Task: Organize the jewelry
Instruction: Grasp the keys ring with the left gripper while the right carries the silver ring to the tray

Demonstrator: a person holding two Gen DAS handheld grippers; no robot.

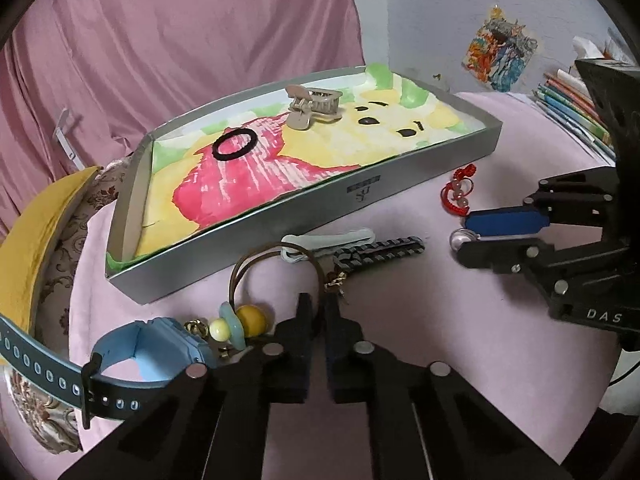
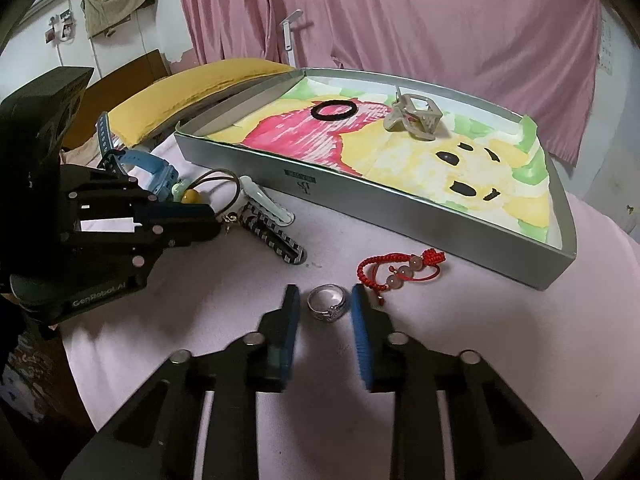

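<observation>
The right gripper (image 2: 325, 312) sits low in the centre of its wrist view with its jaws partly open around a silver ring (image 2: 326, 303) lying flat on the pink cloth (image 2: 460, 340); a gap shows on each side, so the blue pads (image 2: 362, 340) do not yet press it. The ring looks small, light, rigid and smooth, so it would probably slip or flip if pinched off-centre; the surest hold seems to be across the band at its widest, pads low to the cloth. Just right of it lies a red cord bracelet (image 2: 400, 270) with pink beads, soft and limp, best taken by the beaded middle. In the left wrist view the left gripper (image 1: 319, 312) is closed, lower centre, apparently on the brown cord necklace (image 1: 276, 272) near its gold clasp, though the contact is hard to make out. The silver tray (image 2: 420, 216), upper centre to right, already holds a black hair tie (image 2: 334, 110) and a beige claw clip (image 2: 414, 118).
</observation>
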